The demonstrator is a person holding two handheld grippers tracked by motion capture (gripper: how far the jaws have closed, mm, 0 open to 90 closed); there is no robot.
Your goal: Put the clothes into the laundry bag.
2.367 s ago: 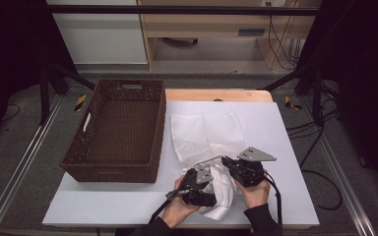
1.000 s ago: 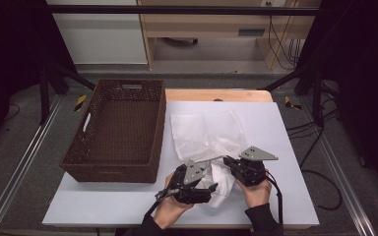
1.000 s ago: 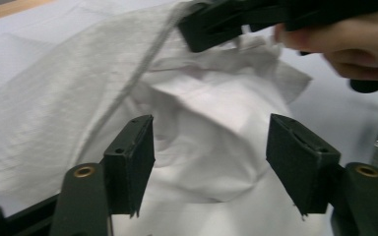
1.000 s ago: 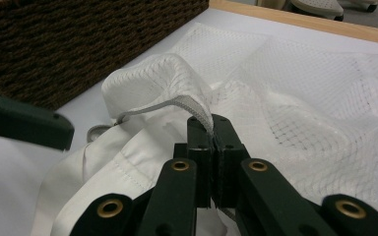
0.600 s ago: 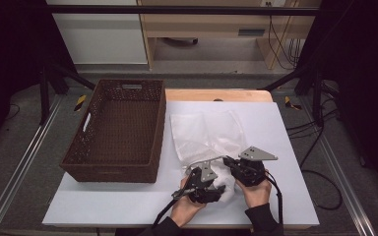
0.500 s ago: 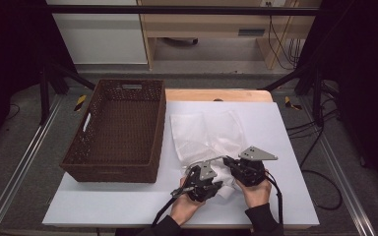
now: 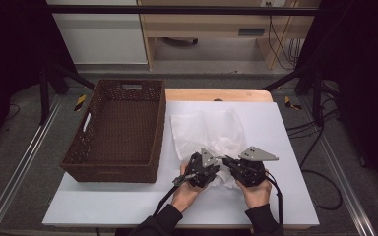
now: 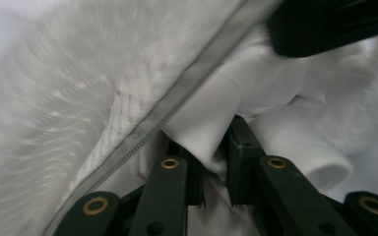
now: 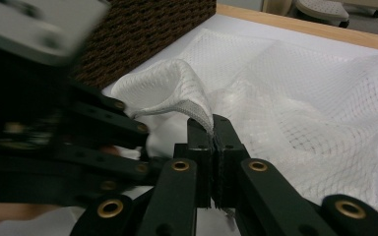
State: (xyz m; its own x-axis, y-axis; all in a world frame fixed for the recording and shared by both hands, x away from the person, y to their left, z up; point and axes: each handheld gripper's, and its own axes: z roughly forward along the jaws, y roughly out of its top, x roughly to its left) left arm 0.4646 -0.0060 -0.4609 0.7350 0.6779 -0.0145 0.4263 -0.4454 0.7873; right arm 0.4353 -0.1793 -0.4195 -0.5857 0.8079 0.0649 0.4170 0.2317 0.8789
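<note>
Mesh bag point(image 9: 295, 98): right gripper point(image 9: 211, 130) pinches its edge beside basket point(image 9: 142, 29).

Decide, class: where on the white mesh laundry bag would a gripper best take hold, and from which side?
Grip the mesh laundry bag at its near, zippered edge, coming from the person's side. That hem stands raised and folded, thin enough for jaws, as the right gripper shows, pinching it. The flat far part offers no fold.

Your black grippers point(image 7: 211, 164) with brass rivets point(image 9: 180, 165), grey triangular plates point(image 7: 258, 154), trailing black cables point(image 7: 161, 205), dark sleeves point(image 7: 153, 223).
</note>
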